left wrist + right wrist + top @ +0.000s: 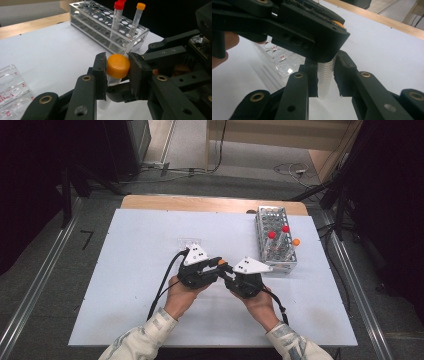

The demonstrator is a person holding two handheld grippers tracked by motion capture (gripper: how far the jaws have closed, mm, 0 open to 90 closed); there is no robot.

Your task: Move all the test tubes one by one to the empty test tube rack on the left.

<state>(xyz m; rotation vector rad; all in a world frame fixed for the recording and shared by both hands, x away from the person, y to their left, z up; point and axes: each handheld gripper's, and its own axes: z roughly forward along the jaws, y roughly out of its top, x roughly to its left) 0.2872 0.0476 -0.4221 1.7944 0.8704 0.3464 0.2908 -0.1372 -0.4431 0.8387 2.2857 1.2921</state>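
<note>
A clear graduated tube with an orange cap is held between both grippers above the middle of the white table. My left gripper is shut on the cap, its jaws pressed on either side of it. My right gripper is shut on the tube's body just below, while the left gripper's black jaws cover the cap apart from an orange sliver. In the high view the left gripper and the right gripper meet tip to tip at the cap.
A clear tube rack stands at the back right, holding two red-capped tubes and one orange-capped tube. A clear well plate lies just beyond the left gripper. The table's wooden far edge runs behind.
</note>
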